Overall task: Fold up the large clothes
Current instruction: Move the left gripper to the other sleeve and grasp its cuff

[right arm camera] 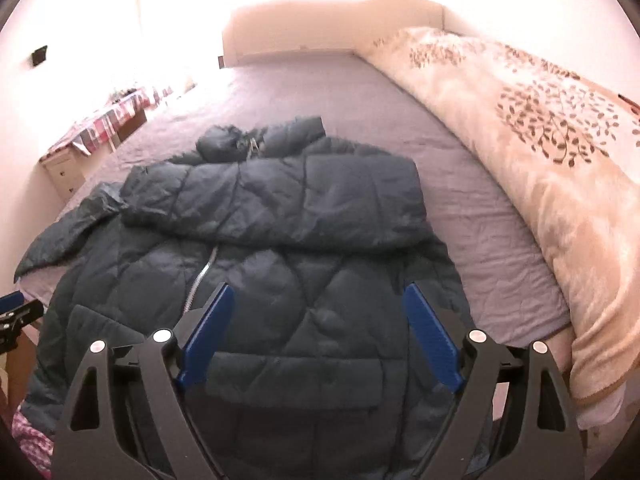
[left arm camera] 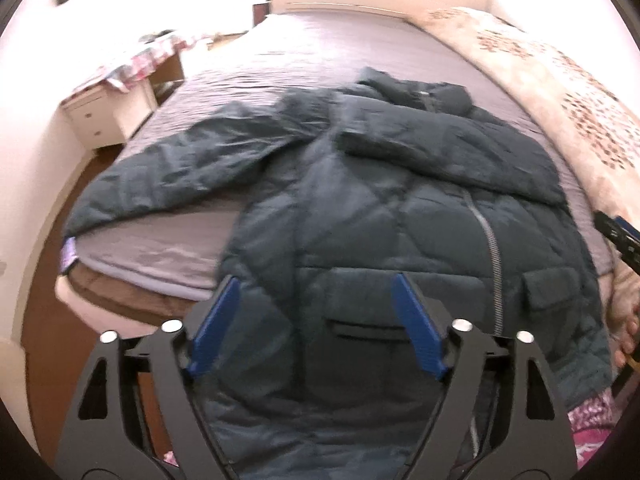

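Left wrist view shows the left gripper (left arm camera: 316, 292) low in the frame with its blue pads (left arm camera: 218, 324) spread wide and nothing caught between them, poised over the lower front of a dark quilted jacket (left arm camera: 360, 208). Through the gap a pocket slit of the jacket shows, and a silver zipper (left arm camera: 494, 256) runs up just right of it. The jacket lies front-up across the centre of a bed (left arm camera: 320, 52) covered by a lilac sheet; one sleeve (left arm camera: 160, 176) stretches out toward the left edge of the frame, while the other sleeve (left arm camera: 440, 152) lies folded across the chest. At the far right edge the tip of the right gripper (left arm camera: 618, 232) shows, with a hand (left arm camera: 624, 312) below it. In the right wrist view the right gripper (right arm camera: 320, 296) likewise stands wide apart and empty above the jacket's hem region. Beyond the jacket, a cream blanket (right arm camera: 540, 152) with a leaf print runs along the right side of the bed, and a white drawer unit (right arm camera: 64, 174) sits at the left.
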{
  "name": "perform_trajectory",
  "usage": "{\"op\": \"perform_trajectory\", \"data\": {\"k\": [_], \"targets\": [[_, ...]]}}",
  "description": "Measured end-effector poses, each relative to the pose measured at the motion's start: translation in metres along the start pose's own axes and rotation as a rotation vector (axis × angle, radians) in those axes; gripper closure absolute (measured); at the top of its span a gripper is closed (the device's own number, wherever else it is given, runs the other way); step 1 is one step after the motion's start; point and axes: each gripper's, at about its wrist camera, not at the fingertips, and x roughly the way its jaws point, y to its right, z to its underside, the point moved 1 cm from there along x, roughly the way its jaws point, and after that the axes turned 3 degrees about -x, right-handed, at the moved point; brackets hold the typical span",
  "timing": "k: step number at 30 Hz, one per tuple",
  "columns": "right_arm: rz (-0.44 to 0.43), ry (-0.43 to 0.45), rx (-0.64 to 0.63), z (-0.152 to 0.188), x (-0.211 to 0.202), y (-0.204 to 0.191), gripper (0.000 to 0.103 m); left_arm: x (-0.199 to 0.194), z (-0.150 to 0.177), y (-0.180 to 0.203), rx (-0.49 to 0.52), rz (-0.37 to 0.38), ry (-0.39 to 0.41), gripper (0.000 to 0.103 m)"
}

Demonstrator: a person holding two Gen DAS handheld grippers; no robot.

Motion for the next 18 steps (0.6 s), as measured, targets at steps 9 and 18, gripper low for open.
{"op": "perform_trajectory", "data": {"k": [9, 18], "targets": [[-0.053, -0.066, -0.034, -0.004, 0.021, -0.016, 0.019, 0.029, -0.02, -0.083, -0.194, -0.152, -0.018, 0.019], [-0.017, -0.069, -0.025, -0.004, 0.032, -0.022, 0.021, 0.075, -0.039, -0.179, -0.476, -0.199, -0.048, 0.019]]}}
